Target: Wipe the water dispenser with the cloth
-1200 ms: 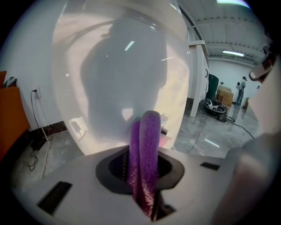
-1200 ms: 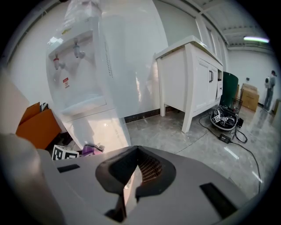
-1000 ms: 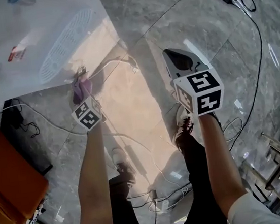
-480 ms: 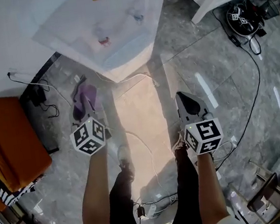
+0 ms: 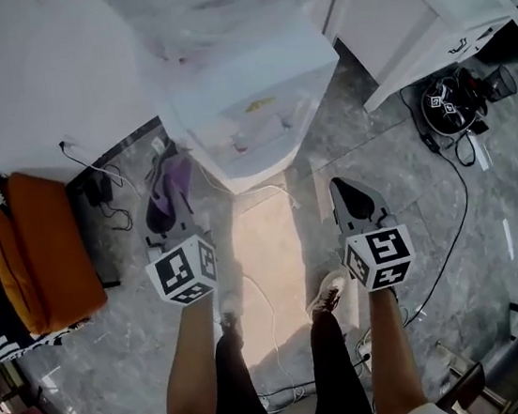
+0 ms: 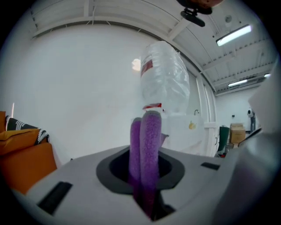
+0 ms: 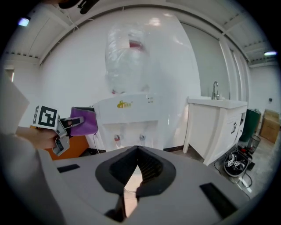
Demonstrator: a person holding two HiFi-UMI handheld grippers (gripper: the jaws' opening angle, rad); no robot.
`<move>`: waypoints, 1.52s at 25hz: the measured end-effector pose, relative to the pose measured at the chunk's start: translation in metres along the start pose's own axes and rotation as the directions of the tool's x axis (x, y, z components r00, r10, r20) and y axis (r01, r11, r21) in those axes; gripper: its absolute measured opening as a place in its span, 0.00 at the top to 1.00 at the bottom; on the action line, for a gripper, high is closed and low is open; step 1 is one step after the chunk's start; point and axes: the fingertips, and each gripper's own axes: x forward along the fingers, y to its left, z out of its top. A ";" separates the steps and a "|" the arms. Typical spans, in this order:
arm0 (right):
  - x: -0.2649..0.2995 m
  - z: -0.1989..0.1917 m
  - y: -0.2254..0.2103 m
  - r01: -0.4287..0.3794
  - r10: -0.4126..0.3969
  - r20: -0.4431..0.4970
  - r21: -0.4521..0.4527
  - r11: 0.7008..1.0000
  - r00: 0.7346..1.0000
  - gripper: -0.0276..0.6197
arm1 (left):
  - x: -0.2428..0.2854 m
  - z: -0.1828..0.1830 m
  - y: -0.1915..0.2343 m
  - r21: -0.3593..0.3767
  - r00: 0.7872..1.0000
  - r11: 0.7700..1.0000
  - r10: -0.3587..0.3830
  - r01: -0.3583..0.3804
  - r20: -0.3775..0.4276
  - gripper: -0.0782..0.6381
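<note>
White plastic water dispenser (image 7: 131, 115): stands on the floor against the wall, straight ahead of both grippers. It carries a clear inverted bottle (image 7: 128, 57) on top, with a yellow logo and two taps on its front. Not yet touched.

Right gripper (image 7: 131, 176): fingers closed together on nothing, held short of the dispenser, seemingly kept as a spare.

Left gripper (image 6: 147, 184): fingers clamped on the cloth (image 6: 148, 145), which points upright toward the dispenser, likely so a loose edge meets its face first.

Cloth: purple, nubby microfibre, folded in two plies, well apart from the dispenser.
</note>
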 end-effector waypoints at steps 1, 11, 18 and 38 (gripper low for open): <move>0.001 0.011 -0.001 -0.012 0.012 -0.001 -0.012 1.000 1.000 0.94 | 0.001 0.009 -0.002 -0.002 1.000 1.000 0.010 -0.010 0.004 0.81; -0.002 0.078 -0.035 -0.150 0.143 -0.084 -0.086 0.985 0.986 0.94 | 0.028 0.043 -0.040 -0.065 0.990 0.988 0.136 -0.137 -0.024 0.81; 0.004 0.098 -0.082 -0.191 0.183 -0.090 -0.083 0.978 0.979 0.94 | 0.029 0.045 -0.078 -0.038 0.976 0.977 0.208 -0.211 -0.067 0.81; -0.069 0.104 -0.211 -0.066 0.061 -0.060 -0.081 0.995 0.996 0.94 | 0.100 0.063 -0.275 -0.037 0.993 0.992 -0.119 0.119 0.006 0.81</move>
